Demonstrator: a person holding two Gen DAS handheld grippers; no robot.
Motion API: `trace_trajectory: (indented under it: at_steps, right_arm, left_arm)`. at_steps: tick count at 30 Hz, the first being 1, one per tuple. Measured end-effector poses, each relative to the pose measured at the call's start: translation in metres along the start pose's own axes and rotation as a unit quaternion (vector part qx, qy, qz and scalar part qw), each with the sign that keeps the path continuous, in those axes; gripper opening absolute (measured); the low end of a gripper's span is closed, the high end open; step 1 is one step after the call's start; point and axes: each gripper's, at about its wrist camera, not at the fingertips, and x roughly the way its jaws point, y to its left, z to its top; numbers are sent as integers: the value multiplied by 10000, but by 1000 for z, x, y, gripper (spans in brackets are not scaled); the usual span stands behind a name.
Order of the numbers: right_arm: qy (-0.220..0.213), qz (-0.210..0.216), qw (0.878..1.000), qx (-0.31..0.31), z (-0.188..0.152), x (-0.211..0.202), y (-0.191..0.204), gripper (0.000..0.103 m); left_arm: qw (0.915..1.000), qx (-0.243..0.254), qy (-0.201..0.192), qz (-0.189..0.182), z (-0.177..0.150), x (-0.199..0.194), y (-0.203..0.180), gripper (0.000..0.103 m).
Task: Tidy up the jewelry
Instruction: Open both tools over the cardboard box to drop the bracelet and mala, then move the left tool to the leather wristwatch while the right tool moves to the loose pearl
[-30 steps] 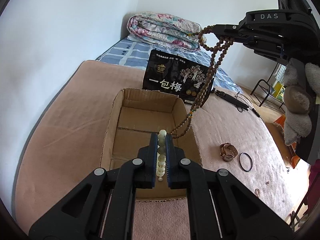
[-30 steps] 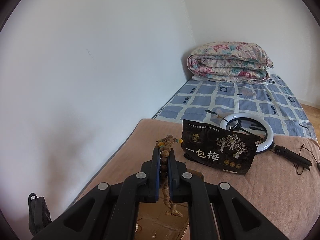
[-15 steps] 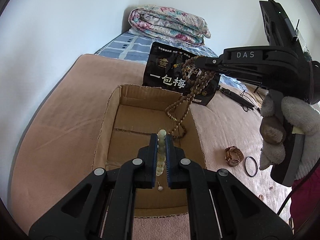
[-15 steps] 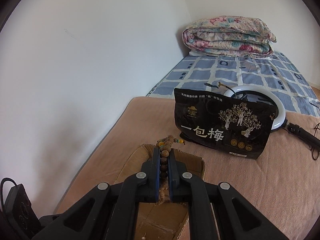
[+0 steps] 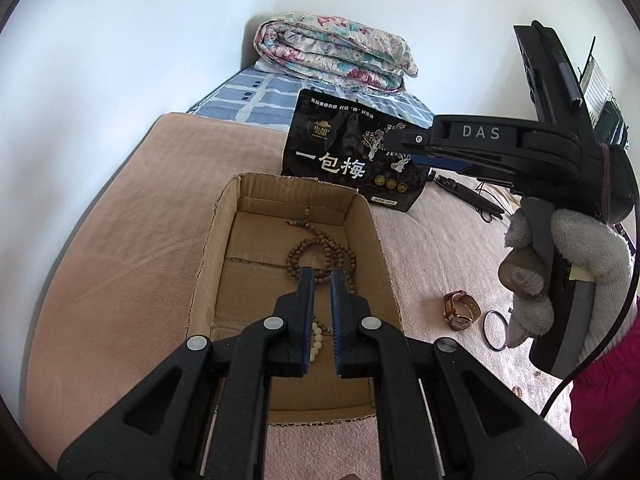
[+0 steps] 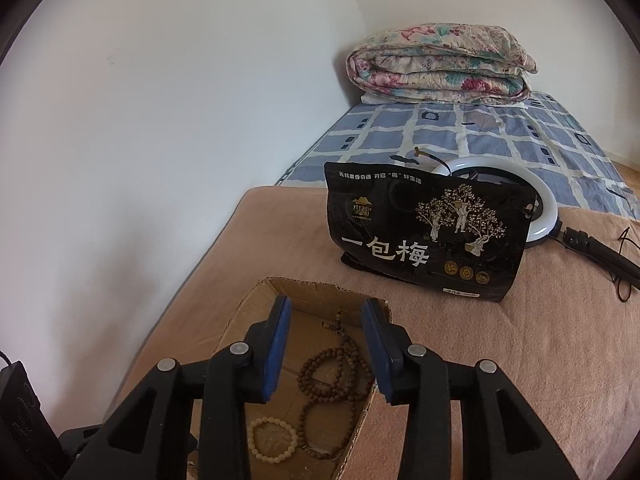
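The long strand of brown wooden prayer beads lies coiled on the floor of the open brown cardboard box, its tail end trailing toward the far wall, and the pale cream bead bracelet rests on the same floor nearer the front, just beside the coil. Both are inside and neither is gripped. The left gripper hangs directly above the box with its jaws parted by a narrow gap and nothing between them; the cream beads show through that gap, below. The right gripper is spread wide and empty over the box's far right corner. What is left lies outside: a brown-strapped wristwatch and a thin dark ring-shaped bangle sit side by side on the pink blanket, to the right of the box. They lie on the right hand's side, so that tool looks better placed; the watch strap appears to run diagonally. A black snack pouch stands beyond the box.
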Motion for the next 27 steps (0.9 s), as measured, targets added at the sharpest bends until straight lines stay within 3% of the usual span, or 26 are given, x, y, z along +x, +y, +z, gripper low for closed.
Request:
trace_trajectory:
  at_steps: [12, 16, 27]
  right_arm:
    - [-230, -115, 9996, -99, -9, -51, 13, 43]
    - [-389, -222, 9990, -53, -13, -74, 10, 53]
    - [-663, -500, 9965, 23, -40, -137, -8, 64]
  left_arm:
    - [9993, 227, -304, 14, -3, -38, -16, 5]
    - [9987, 312, -405, -17, -4, -50, -23, 5]
    - [9964, 596, -570, -176, -13, -73, -55, 6]
